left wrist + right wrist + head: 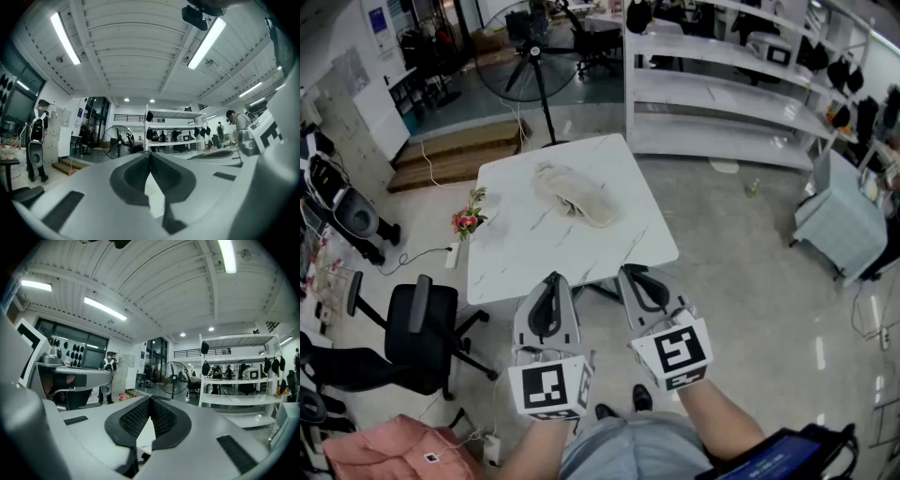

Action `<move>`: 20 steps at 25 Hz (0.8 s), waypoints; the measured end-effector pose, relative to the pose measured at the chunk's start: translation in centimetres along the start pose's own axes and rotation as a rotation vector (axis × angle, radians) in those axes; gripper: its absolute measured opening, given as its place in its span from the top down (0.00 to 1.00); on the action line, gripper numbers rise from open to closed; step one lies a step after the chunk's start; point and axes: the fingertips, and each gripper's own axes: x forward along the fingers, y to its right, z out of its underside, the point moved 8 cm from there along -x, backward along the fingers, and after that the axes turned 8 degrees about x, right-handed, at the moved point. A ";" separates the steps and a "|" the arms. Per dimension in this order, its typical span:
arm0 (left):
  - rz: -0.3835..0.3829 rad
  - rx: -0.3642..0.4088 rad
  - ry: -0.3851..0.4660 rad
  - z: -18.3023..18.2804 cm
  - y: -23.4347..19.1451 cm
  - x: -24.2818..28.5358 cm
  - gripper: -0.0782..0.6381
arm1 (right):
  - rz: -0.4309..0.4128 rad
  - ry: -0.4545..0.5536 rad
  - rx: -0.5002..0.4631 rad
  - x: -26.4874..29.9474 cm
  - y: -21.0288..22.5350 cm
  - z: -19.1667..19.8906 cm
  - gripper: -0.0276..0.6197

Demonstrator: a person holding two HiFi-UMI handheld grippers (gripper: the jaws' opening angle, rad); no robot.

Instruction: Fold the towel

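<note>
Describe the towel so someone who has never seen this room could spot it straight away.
Find the white marbled table in the middle of the head view, with the big fan beyond it. On its far half lies the towel, a crumpled beige heap. It is the only cloth on the tabletop; the pink flowers stand at the left edge, apart from it.

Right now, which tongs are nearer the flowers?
Left. The left tongs are off the table's near edge, right of the flowers; the right tongs are farther right.
</note>
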 end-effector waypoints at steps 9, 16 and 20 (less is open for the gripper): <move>-0.005 0.011 -0.052 1.0 1.2 1.4 0.88 | -0.031 0.001 0.021 0.8 1.5 1.1 0.94; -0.055 0.039 -0.083 1.2 3.2 3.3 0.88 | -0.100 -0.006 0.017 1.8 4.6 1.4 0.85; -0.091 0.046 -0.094 1.4 3.3 4.8 0.88 | -0.126 -0.017 0.016 3.1 6.0 1.8 0.84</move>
